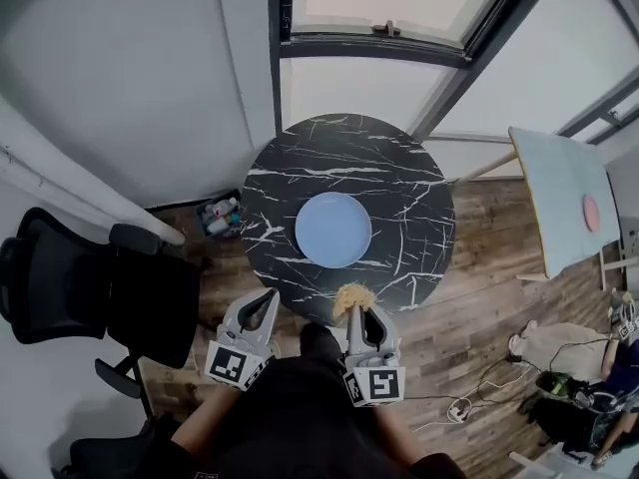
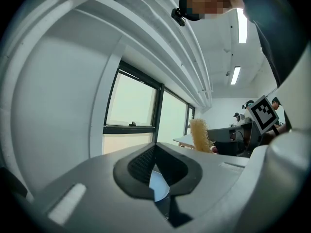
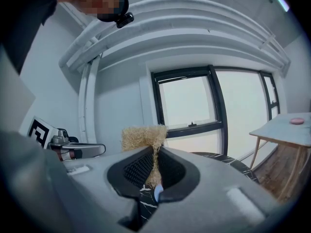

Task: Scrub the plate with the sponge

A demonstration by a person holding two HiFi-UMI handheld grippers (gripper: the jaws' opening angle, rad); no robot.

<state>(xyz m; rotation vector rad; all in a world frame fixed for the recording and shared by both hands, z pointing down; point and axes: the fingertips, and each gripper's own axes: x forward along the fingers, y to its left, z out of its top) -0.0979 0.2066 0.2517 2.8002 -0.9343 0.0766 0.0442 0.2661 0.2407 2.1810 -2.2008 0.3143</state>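
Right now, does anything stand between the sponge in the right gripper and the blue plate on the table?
Nothing visible does. The right gripper holds the sponge at the near edge of the table, and only its bare black top lies between the sponge and the plate.

Lighting: soft, even daylight from the window (image 3: 189, 103), its panes blown out to near white; ceiling strip lights (image 2: 241, 25) lit.
Shadows: faint and diffuse on the marble table (image 1: 399, 168).
Distortion: strong fisheye curvature in both gripper views, with black vignetted corners.
Focus: nearest foreground soft.
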